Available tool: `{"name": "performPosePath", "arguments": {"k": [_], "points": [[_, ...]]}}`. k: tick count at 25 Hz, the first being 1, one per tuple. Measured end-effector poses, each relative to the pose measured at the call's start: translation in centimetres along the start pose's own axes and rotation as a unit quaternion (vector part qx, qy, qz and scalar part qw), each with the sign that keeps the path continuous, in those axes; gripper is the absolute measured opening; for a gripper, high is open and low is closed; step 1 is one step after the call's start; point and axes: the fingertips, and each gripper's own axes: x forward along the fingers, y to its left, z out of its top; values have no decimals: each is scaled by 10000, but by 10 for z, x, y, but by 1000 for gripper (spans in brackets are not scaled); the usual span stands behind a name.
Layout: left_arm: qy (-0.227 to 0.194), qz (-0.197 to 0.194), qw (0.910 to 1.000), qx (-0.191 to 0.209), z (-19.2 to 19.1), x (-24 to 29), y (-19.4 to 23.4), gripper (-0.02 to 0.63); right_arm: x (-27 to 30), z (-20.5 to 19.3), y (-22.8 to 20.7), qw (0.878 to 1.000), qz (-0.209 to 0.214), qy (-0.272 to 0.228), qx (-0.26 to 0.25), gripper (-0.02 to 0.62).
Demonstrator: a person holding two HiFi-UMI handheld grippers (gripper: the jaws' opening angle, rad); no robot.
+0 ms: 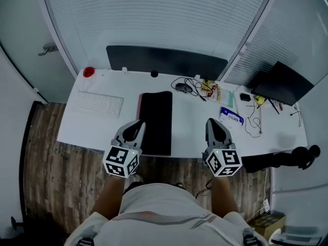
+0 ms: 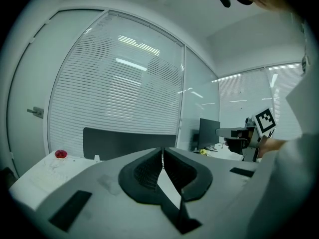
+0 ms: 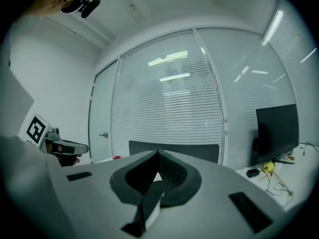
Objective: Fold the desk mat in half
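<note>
The black desk mat [image 1: 156, 122] lies on the white desk [image 1: 189, 127] as a narrow upright rectangle, with a pink strip showing along its left edge. My left gripper [image 1: 138, 123] hovers over the desk's near edge, its tip at the mat's lower left side; whether it touches is unclear. My right gripper [image 1: 211, 121] is held to the right of the mat, apart from it. In the left gripper view my left gripper [image 2: 163, 151] has its jaws meeting with nothing between them, and the right gripper [image 3: 158, 153] looks the same in its own view. Neither gripper view shows the mat.
A white keyboard [image 1: 100, 104] lies left of the mat and a red object [image 1: 88, 72] sits at the back left corner. A dark screen [image 1: 166, 60] runs along the back edge. Cables [image 1: 192, 86], a blue-white pack [image 1: 231, 117] and a black panel [image 1: 282, 83] crowd the right side.
</note>
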Motion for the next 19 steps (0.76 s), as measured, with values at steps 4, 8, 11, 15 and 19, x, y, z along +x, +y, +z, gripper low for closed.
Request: {"name": "performPosePath", "arguments": {"k": [4,8,11,15,19], "points": [[43,105,9999,7,-1,-1,-5,21,-4,-4,-5,9999,38,-24,111,51],[112,169,9998,46,-1,0,-12,21,-7,-7,-7,9998,142,-25,170,51],[131,166,9998,66,-1,2,-18,21,-9,-12,-9,9996,210,24,181,51],[129,142,9998,105,1,6,-25,21,-11,-15,-11,9995,282,86,146,51],[149,122,9997,118,0,10,-31,21,-10,-18,-15,9993,334,124,131,51]]}}
